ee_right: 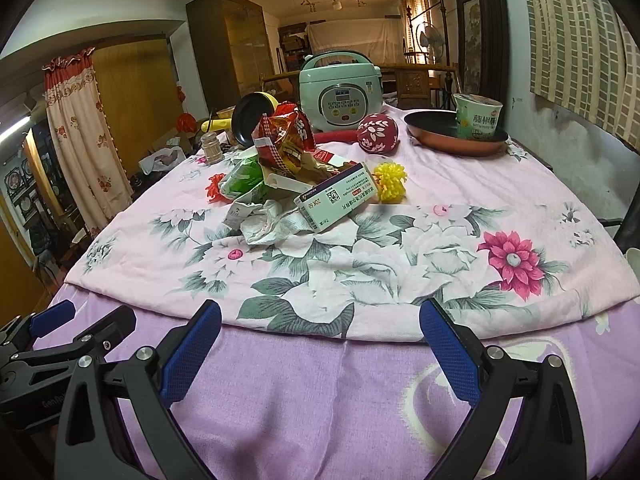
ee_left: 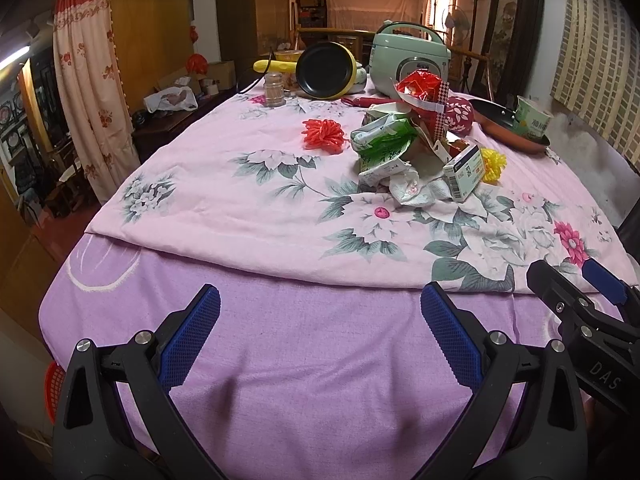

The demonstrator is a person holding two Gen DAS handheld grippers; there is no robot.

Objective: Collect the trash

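A heap of trash lies mid-table on the flowered cloth: a red snack bag (ee_left: 420, 88) (ee_right: 286, 136), a crumpled green and white wrapper (ee_left: 380, 144) (ee_right: 244, 178), a white medicine box (ee_left: 464, 172) (ee_right: 340, 198) and crumpled tissue (ee_left: 412, 190) (ee_right: 264, 224). My left gripper (ee_left: 320, 320) hangs open over the purple cloth at the near edge, well short of the heap. My right gripper (ee_right: 320, 336) is open beside it, nothing between its fingers. Each gripper shows at the edge of the other's view: the right gripper (ee_left: 576, 284), the left gripper (ee_right: 88, 320).
At the back stand a green rice cooker (ee_right: 340, 92), a black and yellow pan (ee_left: 326, 70), a copper pan (ee_right: 456, 136) holding a noodle cup (ee_right: 476, 116), a red patterned ball (ee_right: 378, 128) and a shaker (ee_left: 274, 90). Red pompom (ee_left: 324, 134), yellow pompom (ee_right: 390, 182). A red basket (ee_left: 54, 388) sits low left.
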